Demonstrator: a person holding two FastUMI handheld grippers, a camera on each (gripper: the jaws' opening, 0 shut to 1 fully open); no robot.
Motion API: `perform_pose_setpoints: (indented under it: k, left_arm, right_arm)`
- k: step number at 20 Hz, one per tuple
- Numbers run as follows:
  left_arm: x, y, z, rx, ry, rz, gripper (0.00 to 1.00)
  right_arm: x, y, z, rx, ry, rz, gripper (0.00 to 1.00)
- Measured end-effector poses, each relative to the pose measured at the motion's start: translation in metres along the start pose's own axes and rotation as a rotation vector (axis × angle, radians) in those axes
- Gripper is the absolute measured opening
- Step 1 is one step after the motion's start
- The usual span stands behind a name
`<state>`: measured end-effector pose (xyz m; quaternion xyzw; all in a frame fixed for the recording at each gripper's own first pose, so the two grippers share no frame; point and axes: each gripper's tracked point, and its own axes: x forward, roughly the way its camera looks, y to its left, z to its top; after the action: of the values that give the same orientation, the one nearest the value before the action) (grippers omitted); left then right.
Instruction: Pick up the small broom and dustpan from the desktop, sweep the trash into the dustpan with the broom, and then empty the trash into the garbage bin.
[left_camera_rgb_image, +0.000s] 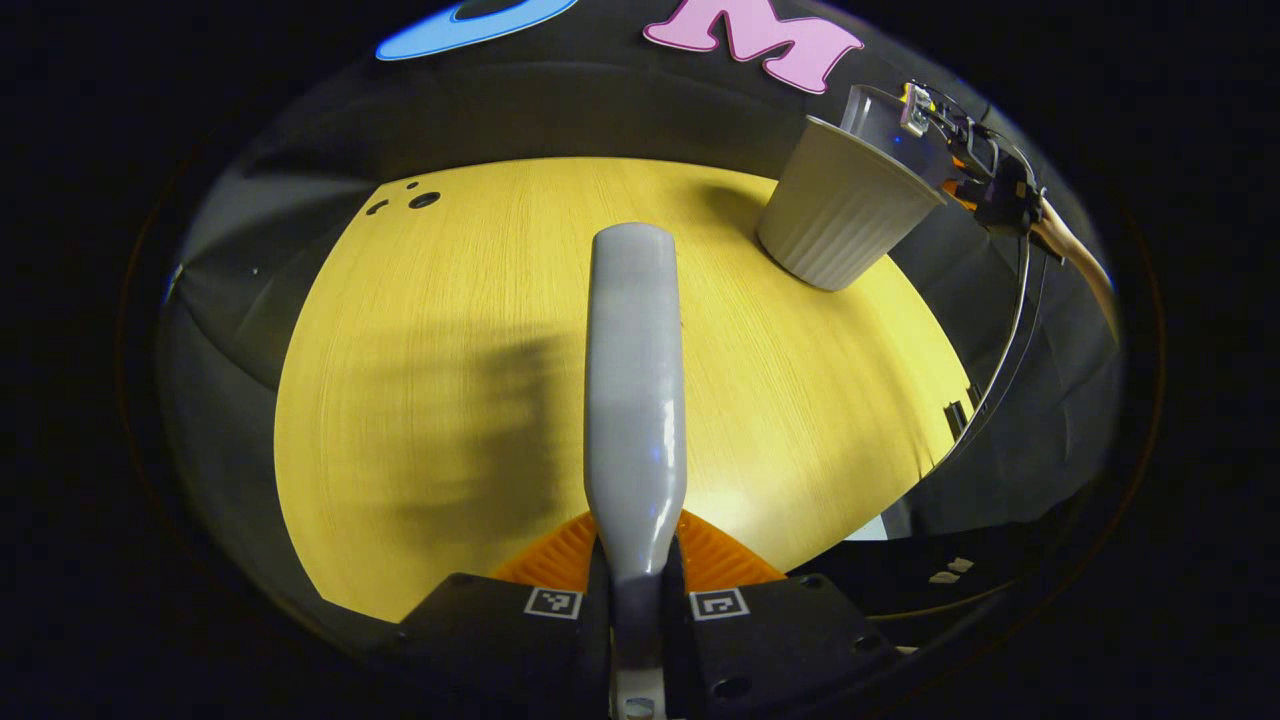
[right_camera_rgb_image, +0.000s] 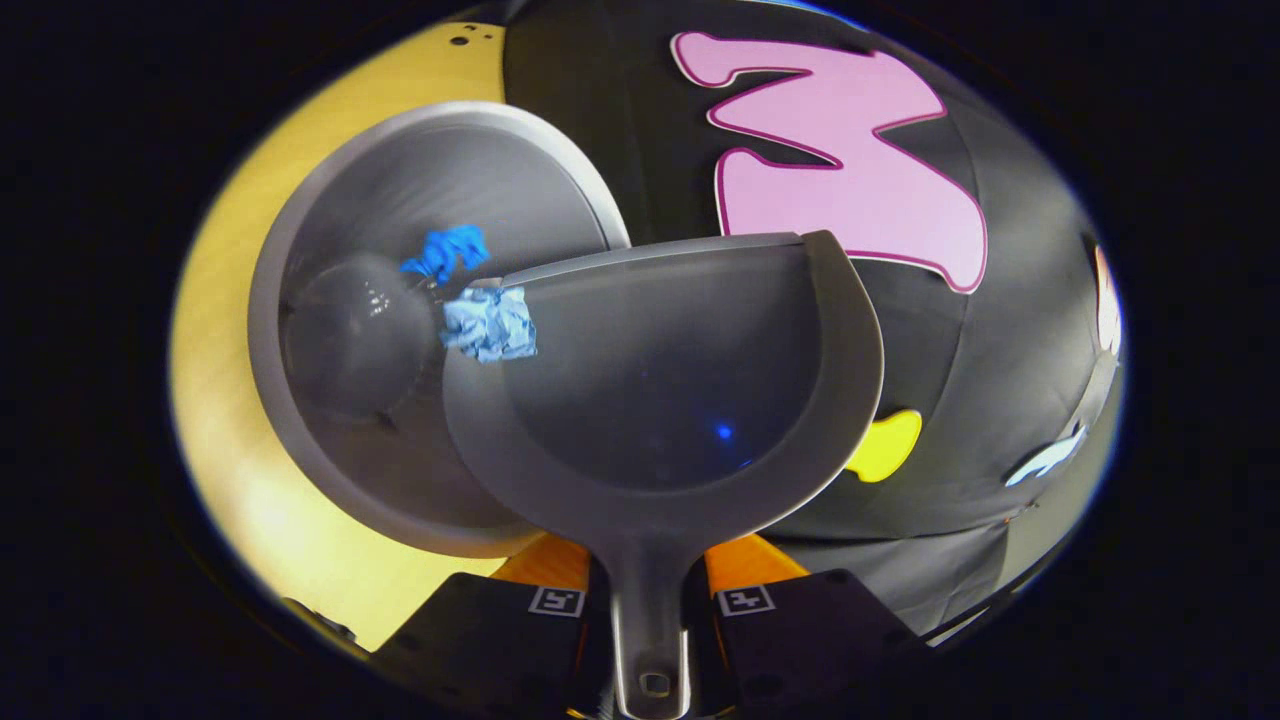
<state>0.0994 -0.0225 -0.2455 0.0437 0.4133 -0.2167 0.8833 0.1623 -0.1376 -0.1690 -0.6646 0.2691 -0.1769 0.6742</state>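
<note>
The right tool (right_camera_rgb_image: 648, 600) pinched the dustpan (right_camera_rgb_image: 660, 390) handle, tilting it over the bin (right_camera_rgb_image: 300, 420). A pale paper wad (right_camera_rgb_image: 490, 322) clung at the pan's lip, apparently above the bin; too little tilt could drop it onto the bench (left_camera_rgb_image: 420, 400). The left tool (left_camera_rgb_image: 636, 600) gripped the broom (left_camera_rgb_image: 636, 380), well clear of the bin.

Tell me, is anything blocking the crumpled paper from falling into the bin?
Nothing visible is. The pale blue crumpled paper sits at the tipped grey plastic dustpan's lip, right over the round grey garbage bin's open mouth. A bright blue scrap already lies inside.
</note>
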Motion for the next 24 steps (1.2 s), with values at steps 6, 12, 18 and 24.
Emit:
perform_pose_setpoints:
  k: [6,12,18,24]
  left_arm:
    - [0.001,0.007,-0.001,0.02,0.008,-0.009,0.25]
    - [0.0,0.014,-0.003,0.025,-0.001,0.003,0.25]
    - [0.001,0.011,-0.002,0.018,-0.001,0.0,0.25]
    - [-0.001,0.009,-0.003,-0.008,-0.011,-0.006,0.25]
  right_arm:
    - [-0.001,-0.006,-0.001,-0.062,0.011,-0.06,0.33]
    - [-0.006,-0.001,-0.006,0.147,0.057,0.05,0.33]
    - [-0.024,-0.002,-0.012,0.558,0.107,0.209,0.33]
    - [-0.031,0.007,-0.002,0.938,0.116,0.4,0.33]
